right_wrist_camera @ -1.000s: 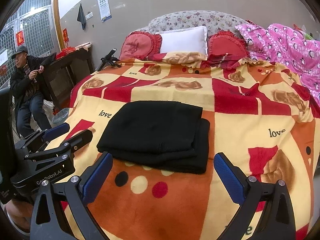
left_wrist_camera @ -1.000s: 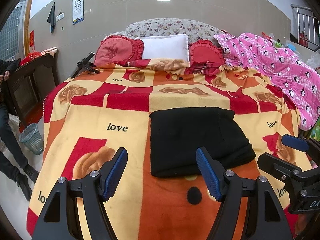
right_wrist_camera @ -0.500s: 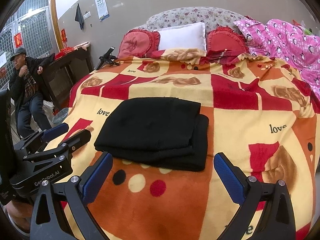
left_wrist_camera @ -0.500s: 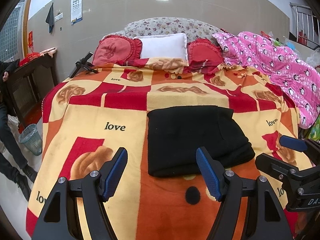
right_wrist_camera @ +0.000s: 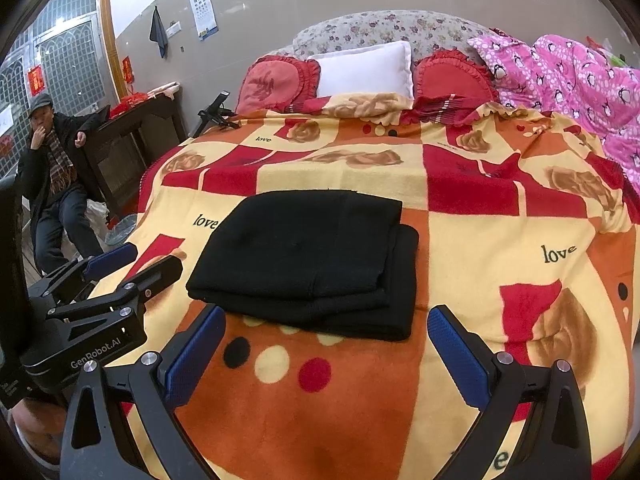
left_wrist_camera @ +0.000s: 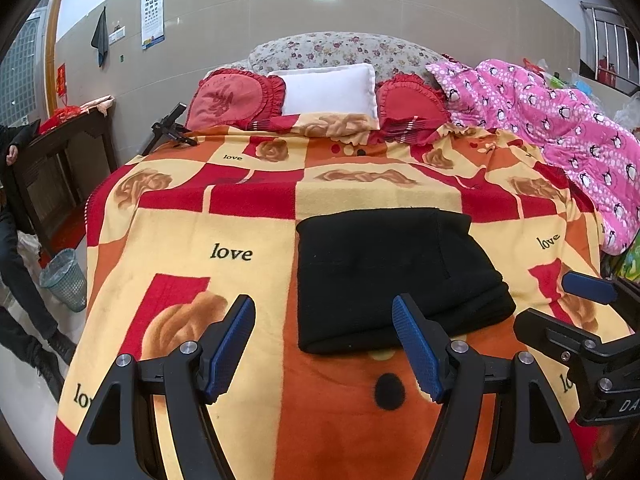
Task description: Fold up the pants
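Two grippers hovered empty, jaws spread wide: left gripper (left_wrist_camera: 324,344), right gripper (right_wrist_camera: 326,354). The black pants (right_wrist_camera: 308,260) lay folded in neat stacked layers on the blanket (right_wrist_camera: 500,240).

both wrist views face headboard, sharing pants (left_wrist_camera: 394,276)
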The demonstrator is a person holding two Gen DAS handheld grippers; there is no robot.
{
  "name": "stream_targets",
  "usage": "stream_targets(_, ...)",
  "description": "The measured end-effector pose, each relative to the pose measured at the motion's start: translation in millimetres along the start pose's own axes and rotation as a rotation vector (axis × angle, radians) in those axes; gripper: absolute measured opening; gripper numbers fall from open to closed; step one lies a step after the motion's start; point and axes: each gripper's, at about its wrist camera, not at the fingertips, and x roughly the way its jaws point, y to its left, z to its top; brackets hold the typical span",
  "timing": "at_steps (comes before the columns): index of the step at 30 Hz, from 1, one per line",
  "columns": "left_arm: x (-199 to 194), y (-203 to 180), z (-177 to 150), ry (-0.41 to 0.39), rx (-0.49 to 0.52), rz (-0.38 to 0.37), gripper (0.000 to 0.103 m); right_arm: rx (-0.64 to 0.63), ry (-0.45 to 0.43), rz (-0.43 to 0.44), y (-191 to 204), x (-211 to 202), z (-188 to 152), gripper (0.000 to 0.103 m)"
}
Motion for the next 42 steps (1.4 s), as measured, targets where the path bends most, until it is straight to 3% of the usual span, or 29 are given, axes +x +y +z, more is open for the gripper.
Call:
stream_targets(36,3.4,-8.2,-0.9,0.021,0.015,-0.001,0.071,-0.006,0.006,0.003,1.3,1.9,-1.2,0.102)
stream_targets(42,0.7,-11.6,-1.8,-0.011,0.031,-0.031,0.07,-0.004,0.019,-0.001,0.3,4.6,-2.9,0.102)
